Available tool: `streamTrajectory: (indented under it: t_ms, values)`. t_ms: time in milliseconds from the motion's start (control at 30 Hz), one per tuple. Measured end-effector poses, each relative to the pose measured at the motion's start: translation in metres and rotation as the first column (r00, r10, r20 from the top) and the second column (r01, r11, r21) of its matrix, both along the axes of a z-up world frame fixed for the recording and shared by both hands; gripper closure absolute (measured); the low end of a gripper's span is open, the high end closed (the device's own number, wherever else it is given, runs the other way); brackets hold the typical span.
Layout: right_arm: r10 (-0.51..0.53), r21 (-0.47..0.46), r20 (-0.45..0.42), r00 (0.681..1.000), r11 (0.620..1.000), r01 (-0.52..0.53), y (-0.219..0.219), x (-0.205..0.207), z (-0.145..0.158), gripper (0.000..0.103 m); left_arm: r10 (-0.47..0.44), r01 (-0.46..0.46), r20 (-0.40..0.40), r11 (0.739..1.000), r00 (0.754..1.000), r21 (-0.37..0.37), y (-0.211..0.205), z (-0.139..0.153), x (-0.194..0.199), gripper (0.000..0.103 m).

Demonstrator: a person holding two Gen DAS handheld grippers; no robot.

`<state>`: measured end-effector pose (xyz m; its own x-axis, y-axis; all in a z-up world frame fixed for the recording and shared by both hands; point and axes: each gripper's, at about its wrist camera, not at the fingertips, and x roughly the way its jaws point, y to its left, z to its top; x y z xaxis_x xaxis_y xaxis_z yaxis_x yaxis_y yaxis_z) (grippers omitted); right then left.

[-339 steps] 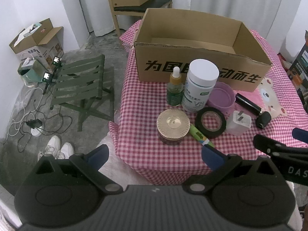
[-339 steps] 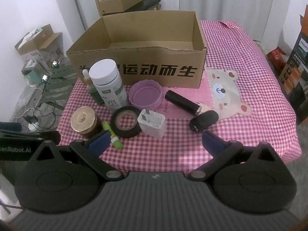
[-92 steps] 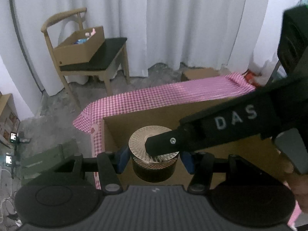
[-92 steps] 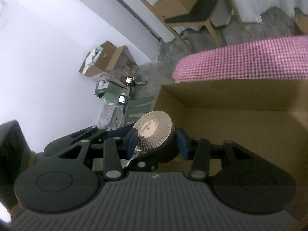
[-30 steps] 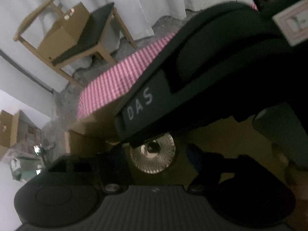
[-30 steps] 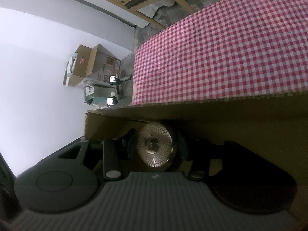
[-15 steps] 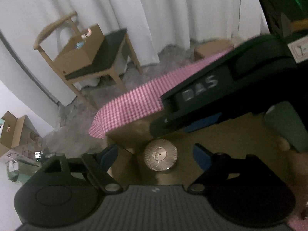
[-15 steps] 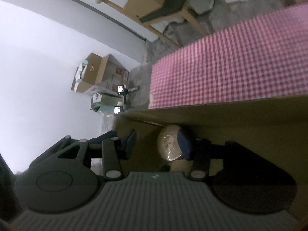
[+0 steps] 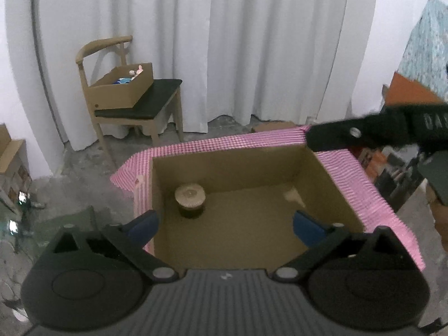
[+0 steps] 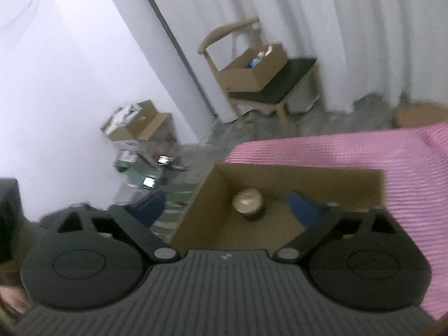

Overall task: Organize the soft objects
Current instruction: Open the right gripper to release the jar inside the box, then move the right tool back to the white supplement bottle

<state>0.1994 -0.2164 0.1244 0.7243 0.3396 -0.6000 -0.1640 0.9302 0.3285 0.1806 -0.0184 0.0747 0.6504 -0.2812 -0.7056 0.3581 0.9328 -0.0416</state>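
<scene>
A round jar with a gold ribbed lid [image 9: 190,199] stands upright on the floor of the open cardboard box [image 9: 322,173], in its far left corner. My left gripper [image 9: 225,226] hovers above the box's near side. Its jaws are opening wide and nothing is between the blue pads. The blurred right wrist view shows the same jar [image 10: 247,203] in the box [image 10: 201,210], well below my right gripper [image 10: 226,208]. Its jaws are also opening and hold nothing. A black finger [image 9: 350,137] of the right gripper crosses the box's far right corner.
The box sits on a table with a pink checked cloth [image 9: 361,179]. Behind it a wooden chair [image 9: 134,106] carries a small cardboard box [image 9: 123,89] in front of white curtains. More cardboard boxes [image 10: 140,123] and a green slatted chair lie on the floor at left.
Both grippers let go of the jar, spread their jaws and rose back out of the box. The jar stays in the box's corner.
</scene>
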Motion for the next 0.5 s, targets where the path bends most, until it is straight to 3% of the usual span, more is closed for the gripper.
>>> streamTrajectory:
  t_ms: [133, 300, 400, 500]
  values:
    - [-0.016, -0.189, 0.046, 0.999, 0.982, 0.024, 0.014, -0.056, 0.007, 0.001, 0.008, -0.007, 0.005, 0.997, 1.0, -0.075, 0.011, -0.007, -0.033, 0.0]
    - [-0.036, -0.396, 0.07, 0.997, 0.916, 0.061, 0.032, -0.099, -0.002, 0.001, 0.0, -0.005, -0.032, 0.987, 0.999, -0.162, 0.021, -0.029, -0.066, 0.0]
    - [-0.009, -0.401, 0.062, 0.998, 0.915, 0.033, 0.034, -0.114, -0.006, 0.001, -0.017, 0.012, -0.023, 0.978, 1.0, -0.209, 0.026, -0.041, -0.079, 0.0]
    - [0.024, -0.317, 0.042, 0.999, 0.948, -0.009, 0.033, -0.129, -0.01, 0.001, -0.034, 0.033, -0.003, 0.981, 0.999, -0.19, 0.021, -0.057, -0.088, 0.0]
